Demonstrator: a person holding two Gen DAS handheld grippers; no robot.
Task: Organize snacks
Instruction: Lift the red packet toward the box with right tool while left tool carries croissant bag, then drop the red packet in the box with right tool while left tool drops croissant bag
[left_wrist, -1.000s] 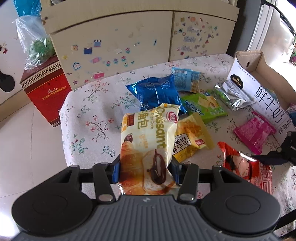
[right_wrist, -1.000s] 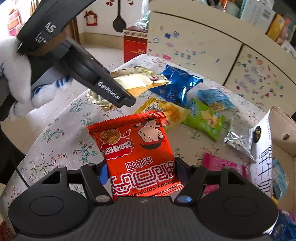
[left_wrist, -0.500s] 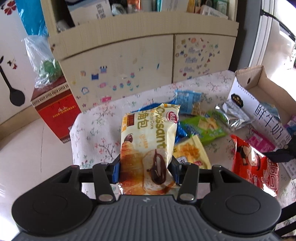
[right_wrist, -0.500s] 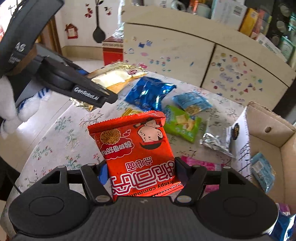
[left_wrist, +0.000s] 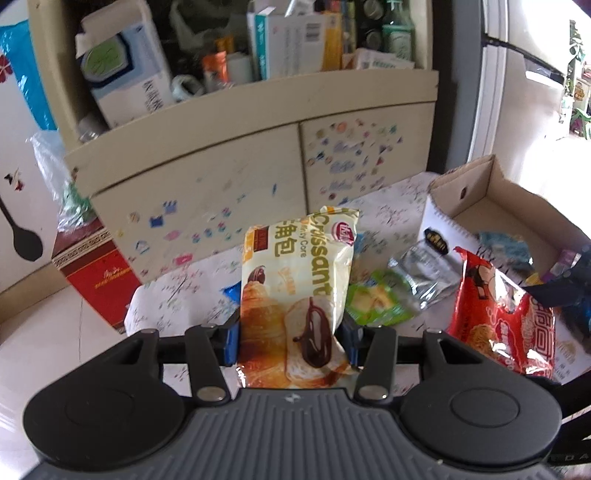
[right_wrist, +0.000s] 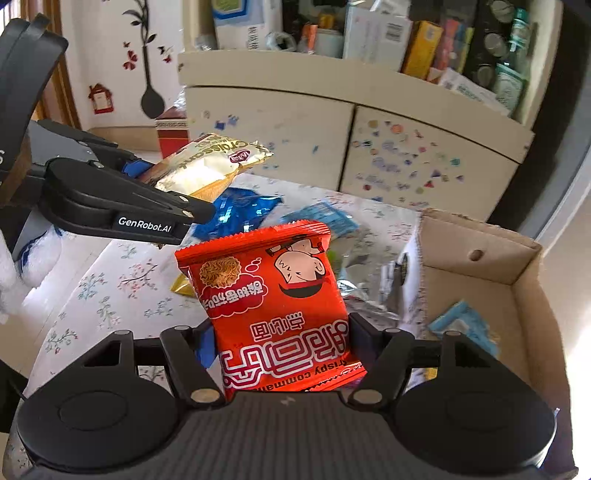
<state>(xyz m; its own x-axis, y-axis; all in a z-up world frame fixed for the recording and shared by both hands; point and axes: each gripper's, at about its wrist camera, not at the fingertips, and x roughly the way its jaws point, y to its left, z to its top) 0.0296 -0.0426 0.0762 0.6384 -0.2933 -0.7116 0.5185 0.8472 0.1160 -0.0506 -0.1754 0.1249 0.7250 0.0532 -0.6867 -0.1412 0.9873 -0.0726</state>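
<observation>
My left gripper is shut on a cream croissant packet, held up above the flowered tablecloth. The same croissant packet shows at the left of the right wrist view, in the left gripper. My right gripper is shut on a red crispy noodle packet, also lifted, close to the open cardboard box. That red packet appears at the right in the left wrist view, in front of the box. Green, silver and blue packets lie on the table.
The box holds a light blue packet and a few more. Behind the table stands a cream cabinet with stickers and a cluttered shelf. A red carton sits on the floor at the left. A yellow packet peeks from behind the noodles.
Both grippers have risen with their packets and tilted up, so the cabinet shelf has come into view. The table packets have dropped lower in the frames and the box has drawn nearer.
</observation>
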